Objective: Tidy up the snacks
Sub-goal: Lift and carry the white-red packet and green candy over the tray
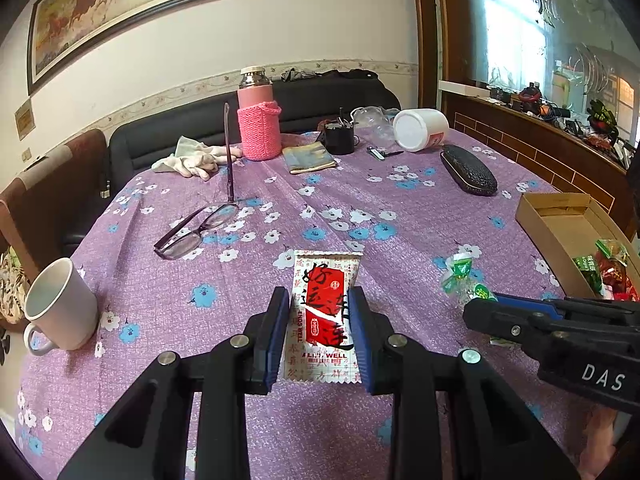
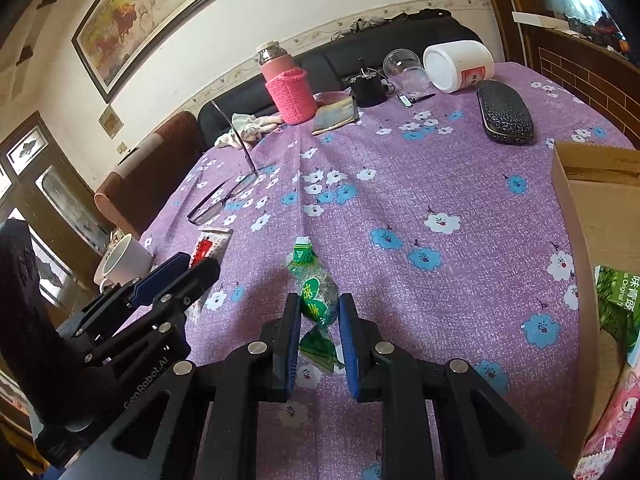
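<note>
Fingers: left gripper (image 1: 319, 304) clamps "ALL'S WELL" packet (image 1: 325, 312) | right gripper (image 2: 319, 310) pinches green candy (image 2: 318, 296) | housing "DAS"

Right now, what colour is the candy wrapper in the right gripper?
Green and clear, with white lettering: the candy shows best in the right wrist view.

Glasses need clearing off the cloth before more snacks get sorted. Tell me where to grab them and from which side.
Take the glasses at the bridge between the lenses, coming from above. They rest on the tablecloth with one temple sticking straight up; the bridge is the narrow, rigid spot, and gripping there likely avoids the lenses and the raised temple.
</note>
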Demonstrator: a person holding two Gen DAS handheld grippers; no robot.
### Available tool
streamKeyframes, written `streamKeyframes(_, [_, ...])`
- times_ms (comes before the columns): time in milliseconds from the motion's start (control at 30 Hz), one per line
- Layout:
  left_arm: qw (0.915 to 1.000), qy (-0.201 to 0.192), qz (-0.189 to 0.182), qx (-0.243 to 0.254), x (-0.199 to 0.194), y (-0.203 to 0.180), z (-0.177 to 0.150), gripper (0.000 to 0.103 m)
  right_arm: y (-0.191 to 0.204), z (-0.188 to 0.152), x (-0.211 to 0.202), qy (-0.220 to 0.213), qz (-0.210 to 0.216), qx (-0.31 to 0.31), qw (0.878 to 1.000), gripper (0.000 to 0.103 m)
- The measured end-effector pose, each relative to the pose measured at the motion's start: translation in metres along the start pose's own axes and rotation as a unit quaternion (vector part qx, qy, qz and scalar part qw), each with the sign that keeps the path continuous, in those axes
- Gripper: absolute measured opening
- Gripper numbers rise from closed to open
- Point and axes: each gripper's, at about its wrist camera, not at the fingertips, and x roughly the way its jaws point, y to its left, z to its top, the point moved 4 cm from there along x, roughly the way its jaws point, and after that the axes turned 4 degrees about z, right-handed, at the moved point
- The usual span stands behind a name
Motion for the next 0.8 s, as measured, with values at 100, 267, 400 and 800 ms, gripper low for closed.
streamKeyframes(100, [1.0000, -0.001, 0.001, 0.000, -0.001, 0.000, 0.000, 0.029, -0.001, 0.000, -0.001, -0.003, -0.002, 0.000, 1.000, 0.021])
streamKeyframes(267, [1.0000, -0.007, 0.002, 0.000, -0.004, 0.000, 0.001, 0.029, -0.001, 0.000, -0.002, -0.006, -0.006, 0.002, 1.000, 0.021])
streamKeyframes(400, [0.9999, -0.012, 0.006, 0.001, -0.007, 0.000, 0.001, 0.029, -0.002, 0.000, -0.004, -0.011, -0.008, 0.003, 1.000, 0.020])
streamKeyframes(800, [0.9990, -0.040, 0.018, 0.005, -0.019, 0.000, 0.006, 0.029, -0.006, 0.003, -0.027, -0.049, -0.014, 0.029, 0.998, 0.020])
